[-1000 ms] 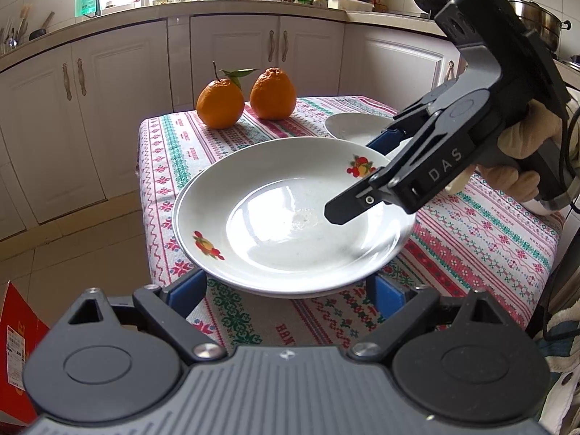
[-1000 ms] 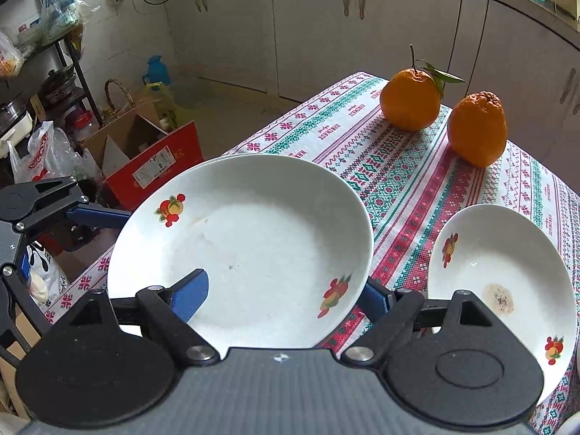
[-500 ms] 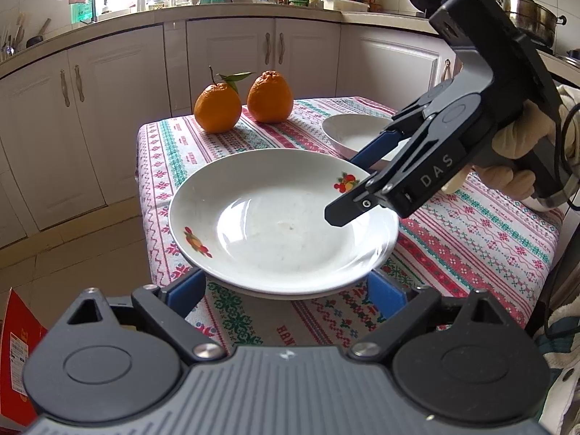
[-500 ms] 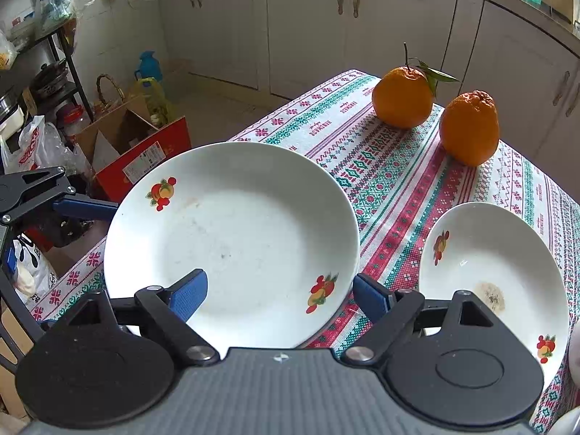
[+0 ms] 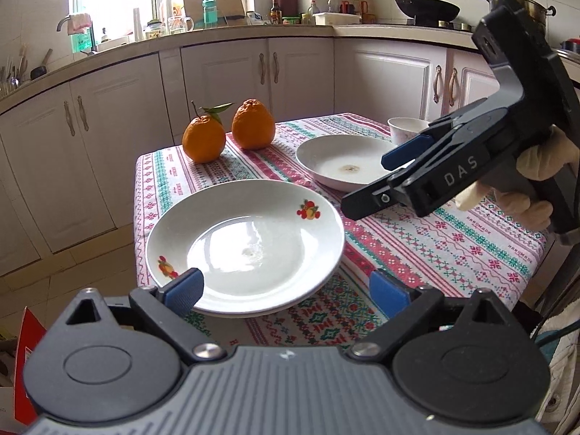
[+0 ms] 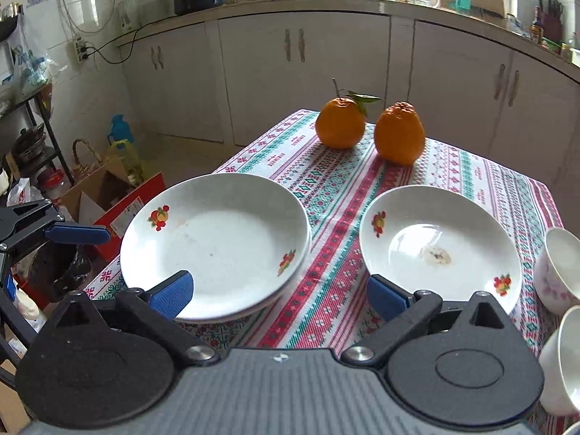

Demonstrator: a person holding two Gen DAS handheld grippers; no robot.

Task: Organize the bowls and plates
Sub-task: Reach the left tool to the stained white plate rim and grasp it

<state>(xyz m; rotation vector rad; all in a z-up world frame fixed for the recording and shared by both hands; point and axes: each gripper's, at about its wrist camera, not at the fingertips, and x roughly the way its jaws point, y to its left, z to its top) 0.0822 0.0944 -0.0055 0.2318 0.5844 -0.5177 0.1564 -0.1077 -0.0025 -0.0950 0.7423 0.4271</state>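
Note:
A large white plate with fruit decals (image 5: pixel 246 243) (image 6: pixel 217 243) lies on another plate near the table's left edge. A smaller soiled plate (image 5: pixel 344 161) (image 6: pixel 438 246) lies beside it. Two white bowls (image 6: pixel 560 264) stand at the right; one shows in the left wrist view (image 5: pixel 404 128). My left gripper (image 5: pixel 286 290) is open, its fingers on either side of the large plate's near rim. My right gripper (image 6: pixel 279 293) is open and empty, above the cloth between the two plates; it also shows in the left wrist view (image 5: pixel 446 170).
Two oranges (image 5: pixel 228 134) (image 6: pixel 369 130) sit at the table's far end on the patterned tablecloth (image 6: pixel 326 290). A red cardboard box (image 6: pixel 127 206) and bags stand on the floor to the left. White kitchen cabinets (image 5: pixel 224 72) line the back.
Both grippers have drawn back from the large plate. The right gripper moved right, off the plate, and now the bowls show. The large plate lies on the table.

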